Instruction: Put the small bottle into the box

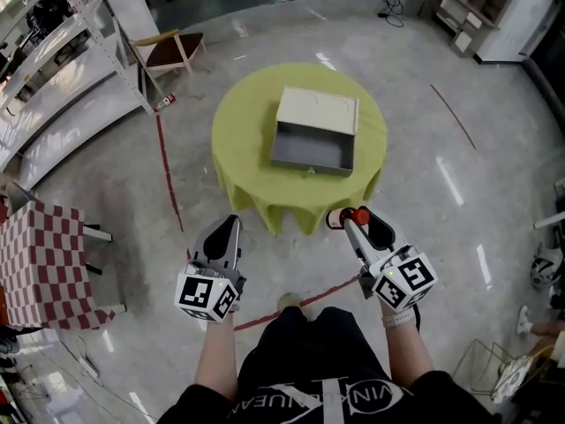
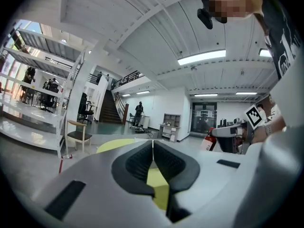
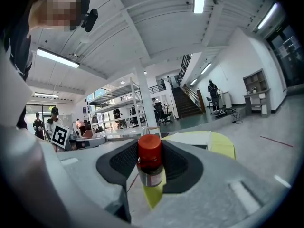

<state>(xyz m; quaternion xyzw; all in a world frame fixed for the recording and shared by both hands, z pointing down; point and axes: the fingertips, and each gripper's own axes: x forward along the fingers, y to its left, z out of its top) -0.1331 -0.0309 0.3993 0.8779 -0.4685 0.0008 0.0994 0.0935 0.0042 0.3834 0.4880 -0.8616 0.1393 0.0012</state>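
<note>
The round table with the yellow cloth stands ahead. The open box sits on it with nothing inside. The right gripper squeezes the small bottle with the red cap, up in the air, short of the table. The left gripper is pressed closed and holds nothing. I think the bottle is being carried. Next it must go over the box, then down inside.

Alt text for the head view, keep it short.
Seen from above, the right gripper holds a red-capped small bottle just short of a round yellow-green table, where an open grey box sits. The left gripper, shut and empty, hangs beside it over the floor.
</note>
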